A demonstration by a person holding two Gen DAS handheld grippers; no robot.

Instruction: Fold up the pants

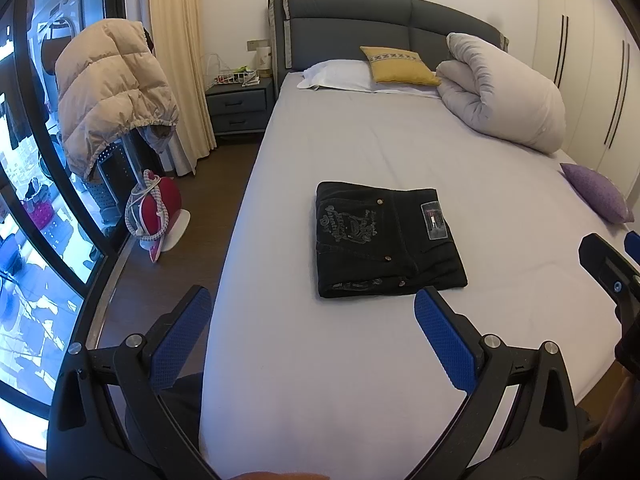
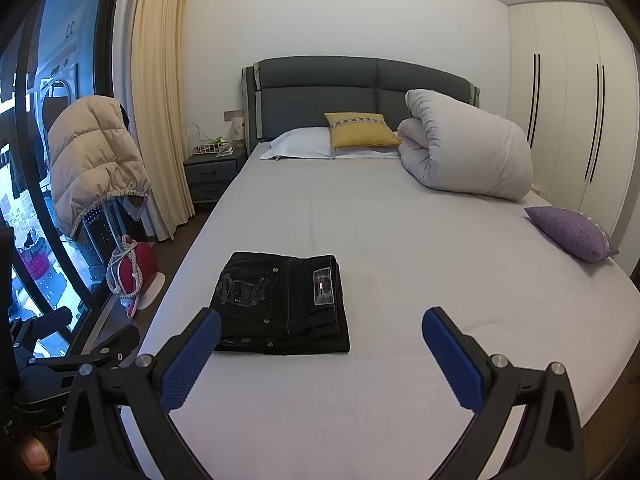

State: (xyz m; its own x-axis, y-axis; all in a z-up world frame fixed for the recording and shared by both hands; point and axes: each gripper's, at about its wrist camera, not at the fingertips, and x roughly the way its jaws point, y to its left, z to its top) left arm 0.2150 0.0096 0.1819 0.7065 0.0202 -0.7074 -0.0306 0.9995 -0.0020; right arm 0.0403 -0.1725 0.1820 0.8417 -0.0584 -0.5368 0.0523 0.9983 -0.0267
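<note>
The black jeans (image 1: pixel 388 242) sit folded in a compact rectangle on the bed (image 1: pixel 360 380), near its foot. Left claw (image 1: pixel 312 338) gapes wide, empty; right claw (image 2: pixel 322 356) likewise, holding nothing. Looks finished to me. Best now: check the edges line up, press flat any lifted corner, don't snag the stack.

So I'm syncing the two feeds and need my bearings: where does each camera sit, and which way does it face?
Left wrist: on the open left gripper at the bed's foot, facing the headboard; the right gripper shows at the right edge.
Right wrist: on the open right gripper, further right, facing the same way; part of the left gripper and a fingertip show at lower left.
Shared: folded black pants, yellow cushion, rolled duvet.
</note>
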